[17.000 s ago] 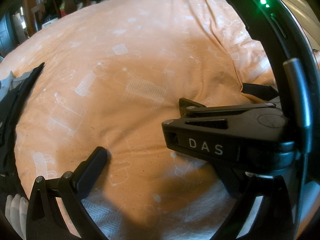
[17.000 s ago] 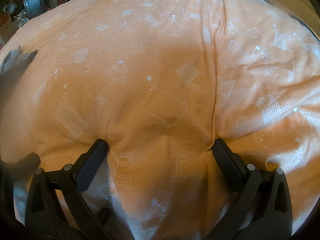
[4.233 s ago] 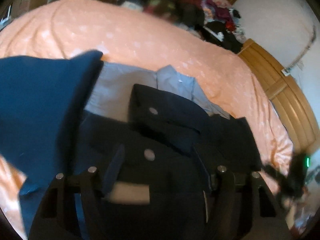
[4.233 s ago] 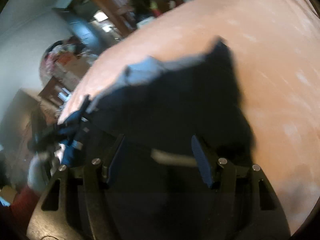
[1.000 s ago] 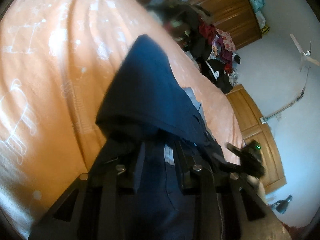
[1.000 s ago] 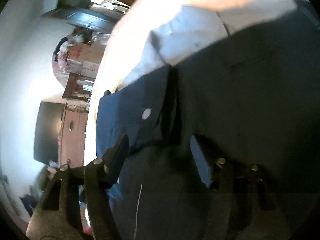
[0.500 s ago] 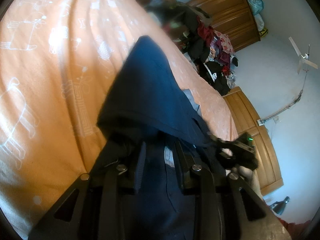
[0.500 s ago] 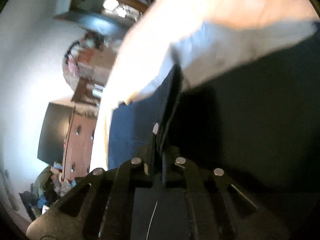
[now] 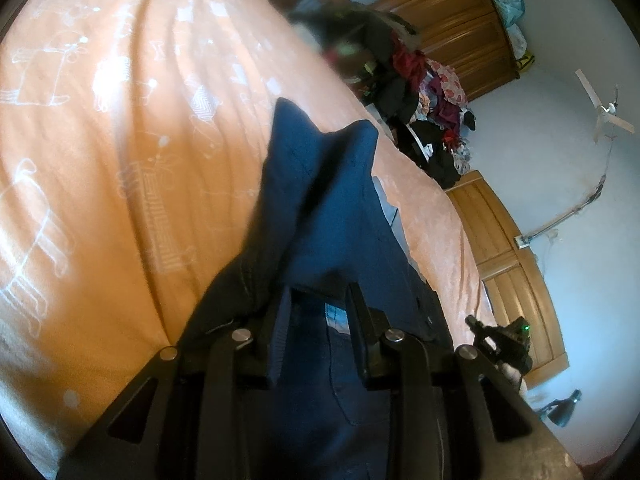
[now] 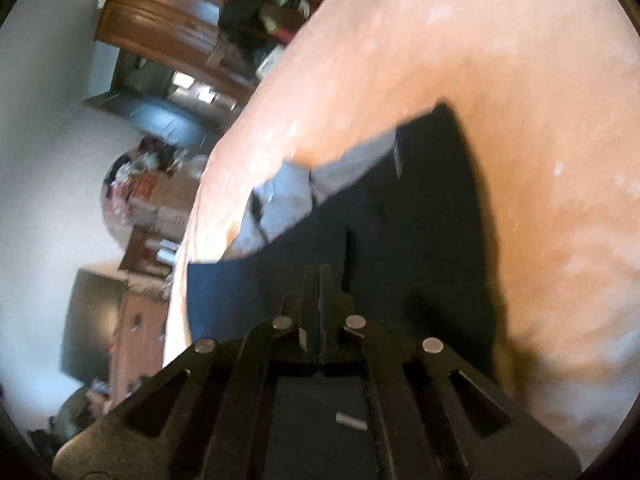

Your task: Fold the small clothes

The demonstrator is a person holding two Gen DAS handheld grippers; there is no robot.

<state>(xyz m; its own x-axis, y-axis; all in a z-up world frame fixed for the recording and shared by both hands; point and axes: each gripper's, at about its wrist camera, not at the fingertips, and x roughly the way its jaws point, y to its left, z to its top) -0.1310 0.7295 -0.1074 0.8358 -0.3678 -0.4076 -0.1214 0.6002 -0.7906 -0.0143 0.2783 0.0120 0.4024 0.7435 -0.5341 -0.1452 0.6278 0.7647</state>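
Currently, a navy garment (image 9: 332, 216) is held up off the bed (image 9: 120, 160) by both claws.

Left claw (image 9: 316, 320): fingers (image 9: 362, 320) are set a small way apart, with a fold of navy fabric bunched between them and draped over the left finger. Whether the cloth is truly pinched cannot be told from the left wrist view; the fabric fills the gap and rises beyond the tips into two peaks.

Right claw (image 10: 319, 300): jaws are drawn together, only a thin slit between them, clamped on an edge of the same navy garment (image 10: 420, 220). A narrow upright ridge of cloth is seen just past the tips.

In the right wrist view a light grey-blue piece (image 10: 304, 196) is seen at the garment's far edge, against the orange bedcover (image 10: 520, 100). Whether it is a lining or a separate item cannot be told; that frame is blurred.

The bedcover is orange with a white animal print, visible to the left in the left wrist view. The right claw (image 9: 500, 338) is also seen in that view, low at the right, with a green light on it.

A pile of clothes (image 9: 420, 100) is seen beyond the bed, before a wooden wardrobe (image 9: 440, 20). A ceiling fan (image 9: 604, 112) is seen at the right.
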